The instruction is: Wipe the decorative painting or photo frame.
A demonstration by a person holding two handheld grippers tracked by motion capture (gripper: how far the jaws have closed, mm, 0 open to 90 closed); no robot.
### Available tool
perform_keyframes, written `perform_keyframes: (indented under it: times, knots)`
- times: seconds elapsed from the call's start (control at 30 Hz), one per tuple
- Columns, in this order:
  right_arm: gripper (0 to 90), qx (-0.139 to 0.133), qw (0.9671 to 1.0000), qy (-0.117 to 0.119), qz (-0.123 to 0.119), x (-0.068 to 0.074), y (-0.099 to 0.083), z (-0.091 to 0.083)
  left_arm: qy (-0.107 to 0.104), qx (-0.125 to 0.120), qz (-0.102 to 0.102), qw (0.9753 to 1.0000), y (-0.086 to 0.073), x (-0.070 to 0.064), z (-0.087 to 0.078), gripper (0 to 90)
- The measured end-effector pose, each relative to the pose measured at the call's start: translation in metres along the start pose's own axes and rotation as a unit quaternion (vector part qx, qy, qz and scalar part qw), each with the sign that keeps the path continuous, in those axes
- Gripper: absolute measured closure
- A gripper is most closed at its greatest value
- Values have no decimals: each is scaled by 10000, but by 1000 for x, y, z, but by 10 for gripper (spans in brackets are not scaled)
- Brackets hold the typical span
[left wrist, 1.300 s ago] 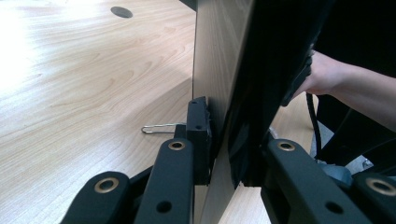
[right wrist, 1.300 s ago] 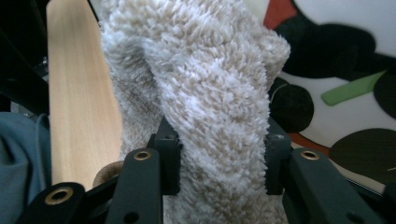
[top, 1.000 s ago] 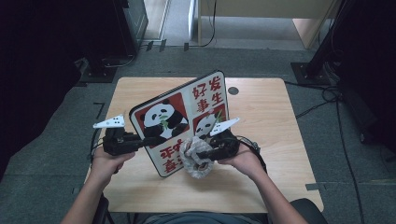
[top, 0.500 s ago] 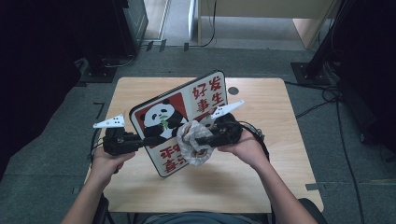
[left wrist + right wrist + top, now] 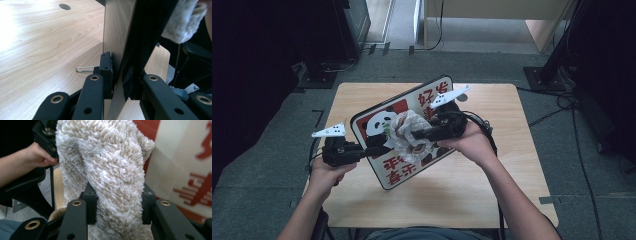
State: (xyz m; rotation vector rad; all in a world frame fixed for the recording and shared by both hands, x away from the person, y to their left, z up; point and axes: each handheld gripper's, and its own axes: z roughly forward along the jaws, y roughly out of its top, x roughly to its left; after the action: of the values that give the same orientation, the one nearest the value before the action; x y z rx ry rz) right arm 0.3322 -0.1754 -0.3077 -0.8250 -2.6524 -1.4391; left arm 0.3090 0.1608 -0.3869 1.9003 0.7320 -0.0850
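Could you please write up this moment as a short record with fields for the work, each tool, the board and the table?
work: wiping a printed board with a cloth
left tool: shut on the panda board's lower left edge, holding it tilted up off the table
right tool: shut on the fluffy cloth, pressed to the board's printed face
panda board: red and white, panda picture, red characters
table: light wood, round hole near its far edge
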Motion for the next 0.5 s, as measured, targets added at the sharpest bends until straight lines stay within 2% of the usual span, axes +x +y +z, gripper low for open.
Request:
perform_keyframes:
  times: [0.4,0.5]
  knots:
    - [616,-299,9990,-142,-286,14,44,-15,-39,-30,3,10000,-1,1,0,785]
    - [615,-252,9989,-218,-342,16,51,-12,-28,-23,23,10000,-1,0,0,785]
